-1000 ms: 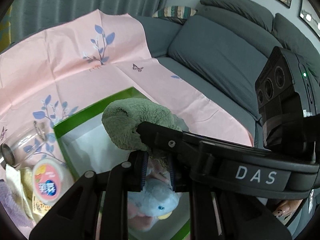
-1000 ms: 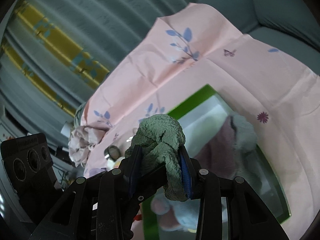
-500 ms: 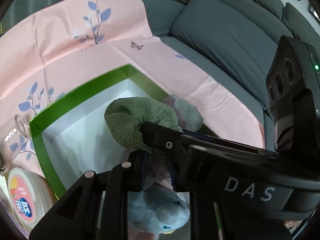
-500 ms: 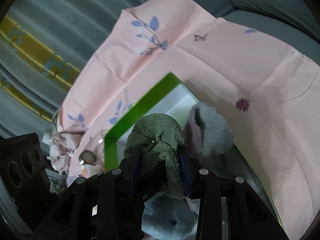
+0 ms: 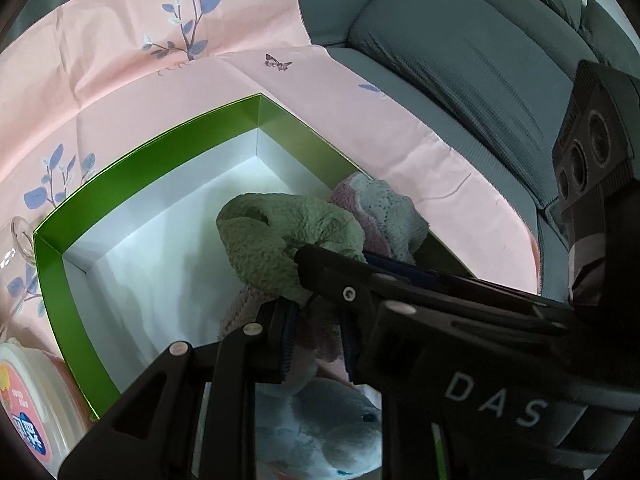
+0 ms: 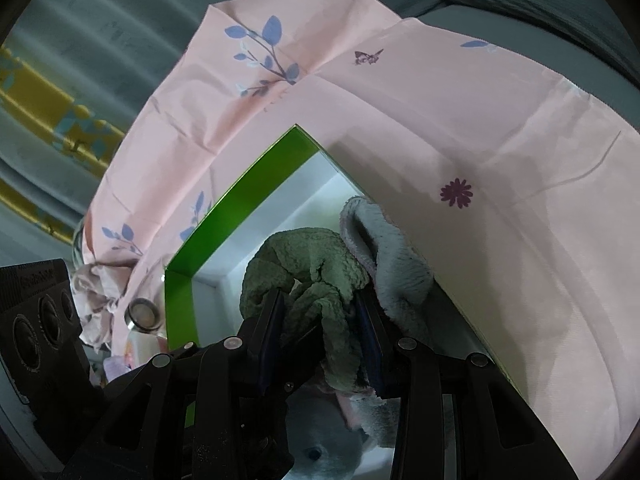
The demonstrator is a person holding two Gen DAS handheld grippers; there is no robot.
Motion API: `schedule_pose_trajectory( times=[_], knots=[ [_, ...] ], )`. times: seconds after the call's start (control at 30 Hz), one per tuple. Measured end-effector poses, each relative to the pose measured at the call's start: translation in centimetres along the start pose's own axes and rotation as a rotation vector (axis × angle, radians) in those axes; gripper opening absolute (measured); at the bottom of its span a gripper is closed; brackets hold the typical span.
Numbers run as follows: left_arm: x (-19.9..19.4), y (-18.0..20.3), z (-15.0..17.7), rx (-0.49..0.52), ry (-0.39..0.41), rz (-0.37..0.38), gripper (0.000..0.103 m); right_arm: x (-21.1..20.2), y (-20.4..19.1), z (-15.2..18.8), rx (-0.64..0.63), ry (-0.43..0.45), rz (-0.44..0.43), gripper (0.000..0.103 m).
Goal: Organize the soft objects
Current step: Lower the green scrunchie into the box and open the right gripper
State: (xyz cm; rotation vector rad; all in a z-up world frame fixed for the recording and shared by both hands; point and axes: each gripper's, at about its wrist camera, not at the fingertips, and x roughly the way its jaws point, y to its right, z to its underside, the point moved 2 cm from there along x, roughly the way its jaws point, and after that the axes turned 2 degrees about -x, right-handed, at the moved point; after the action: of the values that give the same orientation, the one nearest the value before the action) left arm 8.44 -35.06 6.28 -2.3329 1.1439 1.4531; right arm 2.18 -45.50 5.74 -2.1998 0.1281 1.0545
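Left gripper: nearest the lens in the left wrist view; its blue-padded fingers stand a narrow way apart with fleecy cloth between them. Whether they clamp that cloth or merely straddle it cannot be told, since the right tool's arm crosses in front.

Right gripper: closed on the green towel, both pads pressing into its folds; its black arm marked DAS reaches across the left wrist view.

Green towel: a bunched green terry cloth, held over the inside of the box, its loose end hanging down between the right tool's fingers; also seen in the left wrist view.

Blue plush toy: lies in the near end of the box, below both tools, one dark eye showing.

Pink and grey cloth: soft fleece, slumped against the box's right wall, just beside the green towel and seemingly touching it.

Green box: open, green-walled with a white floor, resting on the pink sheet; its far corner is bare.

Round tub: pink-labelled lid, just outside the box's left wall.

Glass jar: lies on its side, near the box's left corner.

Pink sheet: printed with blue leaves and a butterfly, spread under the box.

Grey sofa: furthest back, behind the sheet.
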Motion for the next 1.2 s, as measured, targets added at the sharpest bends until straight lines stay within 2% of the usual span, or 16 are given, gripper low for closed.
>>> schedule_pose_trajectory(
  times=[0.33,0.57,0.9,1.0,1.13,1.2],
  knots=[
    [1.3,-0.6,0.0,-0.019,-0.059,-0.014,0.018,1.0,0.0,0.2,-0.007,-0.039,0.06,0.04],
    [1.2,-0.6,-0.1,-0.019,-0.061,-0.017,0.021,0.9,0.1,0.2,0.009,-0.041,0.055,0.04],
    [-1.6,-0.6,-0.4,-0.022,-0.009,-0.02,0.052,-1.8,0.0,0.0,0.004,0.032,0.023,0.041],
    [-2.8,-0.4,-0.5,-0.022,0.015,-0.018,0.058,-2.7,-0.1,0.0,0.003,0.063,0.019,0.052],
    [-4.3,-0.1,-0.4,-0.027,0.041,-0.012,0.073,-4.1,-0.6,0.2,-0.008,0.101,-0.014,0.055],
    [-5.2,-0.1,-0.2,-0.028,0.053,-0.007,0.077,-4.8,-1.0,0.2,-0.018,0.123,-0.022,0.068]
  ],
)
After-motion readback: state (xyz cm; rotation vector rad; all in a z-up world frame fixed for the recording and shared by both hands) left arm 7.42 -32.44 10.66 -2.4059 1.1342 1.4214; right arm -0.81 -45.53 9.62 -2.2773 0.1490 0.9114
